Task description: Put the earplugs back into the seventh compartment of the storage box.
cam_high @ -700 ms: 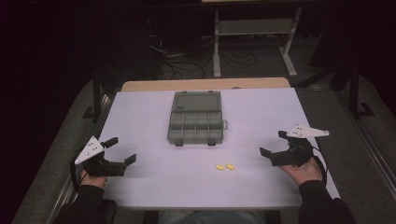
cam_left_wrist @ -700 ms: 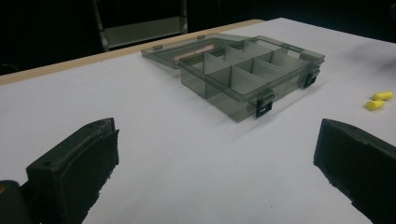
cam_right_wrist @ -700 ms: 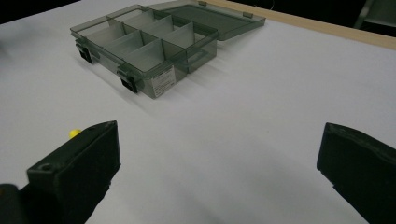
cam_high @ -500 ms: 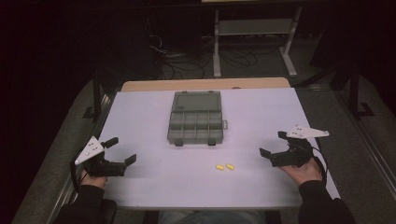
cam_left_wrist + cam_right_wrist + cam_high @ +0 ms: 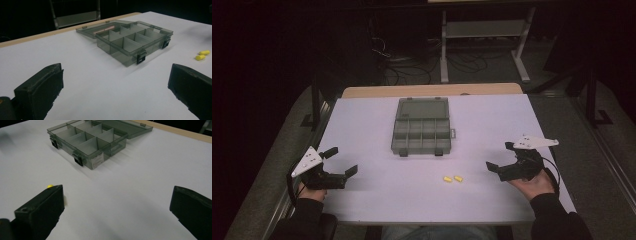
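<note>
Near edge of white worktop (image 5: 377, 200): left tongs (image 5: 341, 161) and right tongs (image 5: 501, 156), each with jaws spread wide, gripping nothing. Between them, nearer the right tongs, two yellow foam earplugs (image 5: 452, 178) lie side by side on the worktop. Farther back, centre: smoky-grey divided organizer box (image 5: 420, 135), lid (image 5: 422, 108) laid flat open behind it. Visible compartments look empty. Two front latches hang undone.
</note>
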Tool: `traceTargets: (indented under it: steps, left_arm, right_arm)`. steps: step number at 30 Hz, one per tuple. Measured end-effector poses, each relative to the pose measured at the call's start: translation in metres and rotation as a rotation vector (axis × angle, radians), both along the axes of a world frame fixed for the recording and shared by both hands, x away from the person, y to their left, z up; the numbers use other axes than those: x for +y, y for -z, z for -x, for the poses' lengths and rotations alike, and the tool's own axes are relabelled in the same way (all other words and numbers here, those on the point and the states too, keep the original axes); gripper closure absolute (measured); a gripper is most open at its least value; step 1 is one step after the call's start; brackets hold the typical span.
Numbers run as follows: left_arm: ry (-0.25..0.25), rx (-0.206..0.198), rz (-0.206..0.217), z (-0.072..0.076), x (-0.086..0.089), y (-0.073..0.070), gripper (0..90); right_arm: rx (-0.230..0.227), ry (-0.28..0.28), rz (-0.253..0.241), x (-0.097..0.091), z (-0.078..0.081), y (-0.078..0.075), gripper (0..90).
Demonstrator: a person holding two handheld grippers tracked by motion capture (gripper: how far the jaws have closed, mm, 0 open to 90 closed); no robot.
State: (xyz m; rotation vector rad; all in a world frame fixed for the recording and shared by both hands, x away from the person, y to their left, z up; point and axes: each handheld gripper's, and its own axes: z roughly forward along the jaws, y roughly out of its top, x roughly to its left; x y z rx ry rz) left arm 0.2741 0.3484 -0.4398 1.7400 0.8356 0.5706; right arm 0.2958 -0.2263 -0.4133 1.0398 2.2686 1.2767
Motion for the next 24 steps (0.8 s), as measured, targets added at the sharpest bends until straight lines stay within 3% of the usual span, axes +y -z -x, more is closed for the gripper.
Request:
traceTargets:
  steps: [9, 24]
  left_arm:
    - [0.002, 0.003, -0.007, 0.0, -0.001, 0.0, 0.0]
    - [0.016, 0.009, 0.001, 0.0, -0.001, 0.001, 0.0]
  right_arm:
    - [0.017, -0.026, 0.011, 0.007, -0.001, -0.009, 0.0]
    - [0.061, -0.112, 0.095, 0.034, -0.012, -0.022, 0.0]
